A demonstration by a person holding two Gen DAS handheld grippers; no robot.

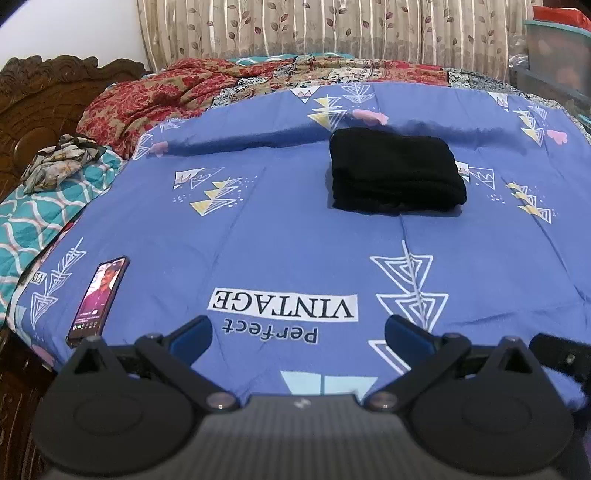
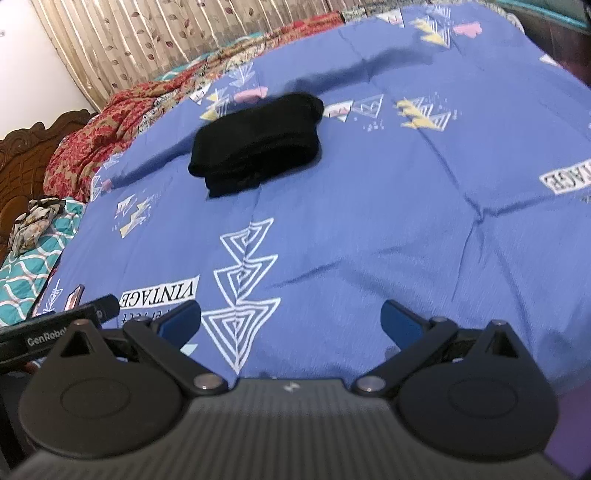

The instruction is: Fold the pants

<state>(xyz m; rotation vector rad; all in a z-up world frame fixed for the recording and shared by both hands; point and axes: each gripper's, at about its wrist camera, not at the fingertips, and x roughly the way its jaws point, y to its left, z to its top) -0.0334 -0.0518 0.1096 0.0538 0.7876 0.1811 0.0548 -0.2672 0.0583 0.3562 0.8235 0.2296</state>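
Pants (image 1: pixel 397 173), black and folded into a compact stacked bundle, lie on the blue bedsheet (image 1: pixel 295 236) a little right of centre in the upper half of the left wrist view; in the right wrist view the same bundle (image 2: pixel 258 144) sits left of centre in the upper part of the frame. Neither tool touches it. The left gripper (image 1: pixel 298 332) fills the bottom of its frame, jaws spread wide with nothing between them, over the printed words "Perfect VINTAGE". The right gripper (image 2: pixel 290 319) is likewise released and empty, low in its frame above a column of white nested triangles printed on the sheet. Part of the left tool shows at the lower left edge of the right wrist view.

A phone (image 1: pixel 99 301) with a lit screen lies on the sheet at the lower left of the left wrist view. A red patterned blanket (image 1: pixel 147 96) is bunched at the upper left, beside a carved wooden headboard (image 1: pixel 37 96). A teal wavy-patterned pillow (image 1: pixel 44 214) sits at the left edge with a crumpled printed cloth (image 1: pixel 61 160) on it. Leaf-patterned curtains (image 1: pixel 332 29) span the top.
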